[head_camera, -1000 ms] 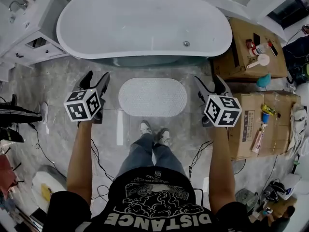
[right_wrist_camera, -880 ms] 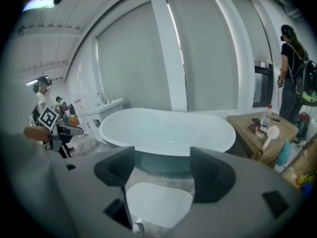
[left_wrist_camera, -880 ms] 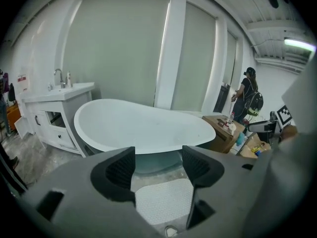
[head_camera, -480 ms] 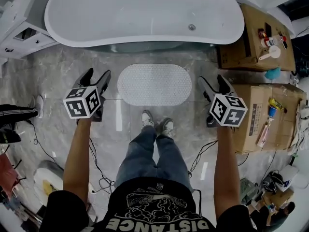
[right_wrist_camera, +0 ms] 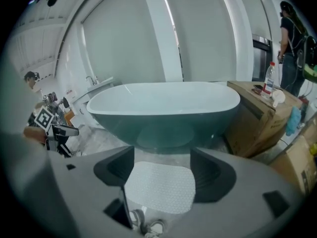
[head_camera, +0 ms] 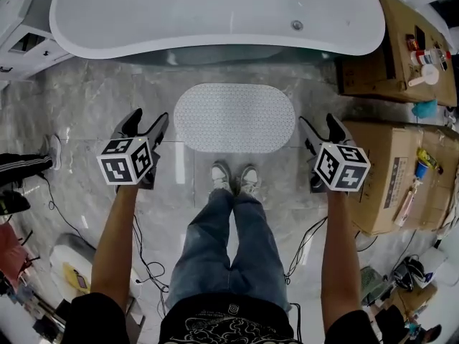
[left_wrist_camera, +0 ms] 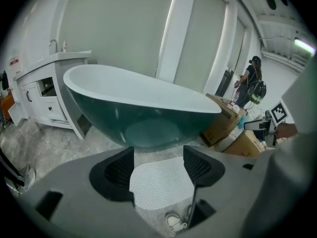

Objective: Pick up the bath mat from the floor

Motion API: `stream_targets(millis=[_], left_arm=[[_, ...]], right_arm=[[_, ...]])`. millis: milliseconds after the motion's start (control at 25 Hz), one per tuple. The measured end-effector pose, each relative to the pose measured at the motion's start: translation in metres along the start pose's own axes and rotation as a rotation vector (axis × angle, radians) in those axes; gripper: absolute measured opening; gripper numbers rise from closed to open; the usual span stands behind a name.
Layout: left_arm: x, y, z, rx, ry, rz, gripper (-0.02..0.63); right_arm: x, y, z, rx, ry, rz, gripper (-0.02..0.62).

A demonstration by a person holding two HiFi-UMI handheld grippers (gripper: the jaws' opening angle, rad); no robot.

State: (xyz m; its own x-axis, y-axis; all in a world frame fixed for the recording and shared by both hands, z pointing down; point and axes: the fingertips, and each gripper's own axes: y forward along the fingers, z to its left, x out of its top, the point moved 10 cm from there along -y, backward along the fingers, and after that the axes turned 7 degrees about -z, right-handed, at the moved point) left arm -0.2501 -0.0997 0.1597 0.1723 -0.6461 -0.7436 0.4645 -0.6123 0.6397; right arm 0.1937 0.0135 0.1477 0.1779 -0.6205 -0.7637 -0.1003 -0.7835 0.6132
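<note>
Soft, even, cool light fills the head view, and shadows are faint. The bathtub (head_camera: 215, 13), ahead of the left gripper (head_camera: 147, 122) and the right gripper (head_camera: 320, 124), is bright white and nearly washed out along its rim. A pale streak of glare (head_camera: 179, 176) lies on the glossy floor (head_camera: 86, 106) just inside the left gripper. Both gripper views bend strongly at the edges and darken to black corners. Each gripper's own body, close to the lens, is a soft grey blur. A ceiling light strip (left_wrist_camera: 303, 44) glows up and to the right of the left gripper's jaws.
</note>
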Motion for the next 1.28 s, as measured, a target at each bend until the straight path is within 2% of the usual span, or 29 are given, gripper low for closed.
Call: stream_targets(millis=[240,600,960,1280], left_arm=[[-0.041,0.035,0.001,0.033,-0.003,0.025,0.330],[-0.118,0.083,0.016,0.086,-0.087,0.054,0.350],[-0.184,0.118,0.011,0.058,-0.072,0.111,0.365],[-0.238,0.157,0.038,0.083,-0.097,0.092,0.379]], right_arm=[[-0.053,0.034,-0.026,0.030,0.021,0.040,0.358],[-0.124,0.086,-0.069,0.058,0.015,0.083,0.368],[-0.187,0.115,-0.088,0.071,-0.017,0.120,0.380],[-0.233,0.143,-0.109,0.039,-0.004,0.101,0.380]])
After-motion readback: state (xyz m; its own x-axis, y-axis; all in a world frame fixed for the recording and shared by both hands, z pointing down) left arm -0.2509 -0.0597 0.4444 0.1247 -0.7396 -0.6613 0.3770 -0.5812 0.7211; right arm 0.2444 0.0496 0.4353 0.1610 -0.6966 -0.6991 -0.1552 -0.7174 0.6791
